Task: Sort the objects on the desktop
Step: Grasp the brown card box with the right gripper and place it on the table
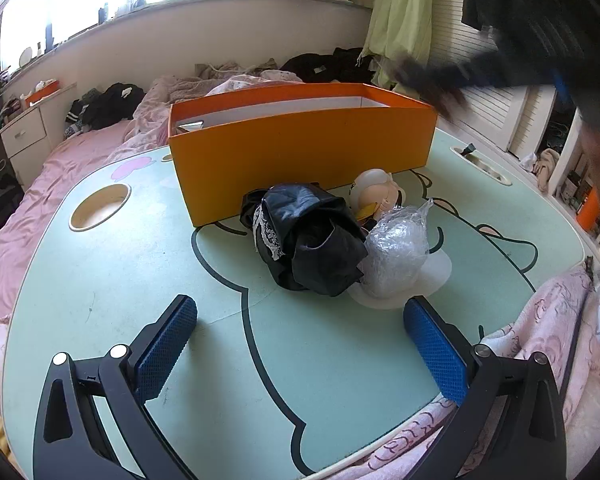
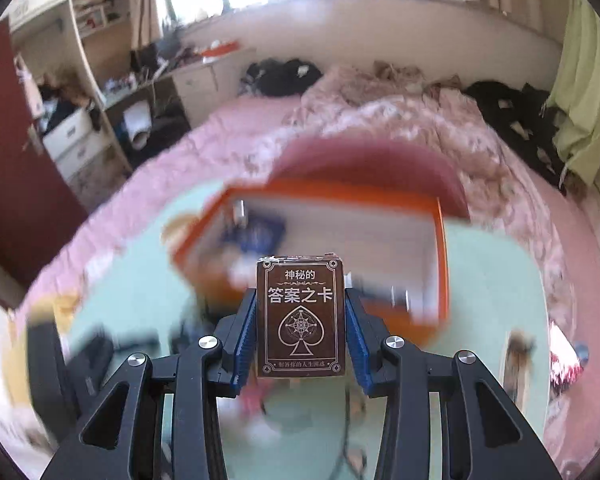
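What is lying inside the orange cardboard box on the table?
Inside the orange cardboard box, the blurred right wrist view shows a dark blue flat item and a small silvery thing. The brown card box hides part of the floor.

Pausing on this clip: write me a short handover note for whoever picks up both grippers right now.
Right gripper: jaws shut on the brown card box, carried above the table toward the orange box.
Left gripper: jaws open, empty, over the green table.
Done: a few blurred items already lie in the orange box.
Left: drop the card box in, then sort the black cloth, bubble-wrap bundle and figurine.
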Demonstrator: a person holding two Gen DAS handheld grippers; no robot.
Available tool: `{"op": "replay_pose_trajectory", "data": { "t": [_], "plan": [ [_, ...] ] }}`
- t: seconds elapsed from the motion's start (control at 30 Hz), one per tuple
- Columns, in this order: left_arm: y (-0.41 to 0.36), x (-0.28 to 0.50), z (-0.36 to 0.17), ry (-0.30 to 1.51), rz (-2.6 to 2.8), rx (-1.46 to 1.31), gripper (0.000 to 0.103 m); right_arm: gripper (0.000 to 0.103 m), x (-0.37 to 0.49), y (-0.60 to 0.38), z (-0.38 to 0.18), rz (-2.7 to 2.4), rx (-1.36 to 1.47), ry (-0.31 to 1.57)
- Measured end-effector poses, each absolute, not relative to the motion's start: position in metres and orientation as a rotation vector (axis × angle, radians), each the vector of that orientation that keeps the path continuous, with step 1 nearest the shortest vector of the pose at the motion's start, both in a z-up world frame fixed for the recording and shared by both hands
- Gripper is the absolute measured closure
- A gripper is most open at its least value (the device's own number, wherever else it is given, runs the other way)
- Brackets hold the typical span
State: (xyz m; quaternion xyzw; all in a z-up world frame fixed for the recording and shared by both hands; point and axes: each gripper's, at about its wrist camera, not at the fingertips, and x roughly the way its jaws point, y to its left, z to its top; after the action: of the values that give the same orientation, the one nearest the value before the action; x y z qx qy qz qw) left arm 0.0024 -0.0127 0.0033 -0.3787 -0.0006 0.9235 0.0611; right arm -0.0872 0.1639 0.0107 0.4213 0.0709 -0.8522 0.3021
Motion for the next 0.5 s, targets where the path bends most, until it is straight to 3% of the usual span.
{"op": "replay_pose_trajectory", "data": {
  "t": [0.23,0.3,0.37,0.5],
  "plan": [
    [-0.013,0.003,0.003,-0.002,2.793,-1.145,0.0,0.061,-0.083,0.191,-0.041,-2.241,1.166,0.02],
    [-0.013,0.003,0.003,-0.002,2.793,-1.145,0.0,0.036,-0.075,0.202,-0.039,-2.28,1.122,-0.031],
    [-0.013,0.003,0.003,-0.002,2.794,-1.145,0.0,0.025,-0.058,0.213,-0.036,-2.326,1.053,-0.058],
    [-0.013,0.003,0.003,-0.002,2.793,-1.145,0.0,0.019,-0.029,0.212,-0.049,-2.374,1.071,0.09]
  ]
}}
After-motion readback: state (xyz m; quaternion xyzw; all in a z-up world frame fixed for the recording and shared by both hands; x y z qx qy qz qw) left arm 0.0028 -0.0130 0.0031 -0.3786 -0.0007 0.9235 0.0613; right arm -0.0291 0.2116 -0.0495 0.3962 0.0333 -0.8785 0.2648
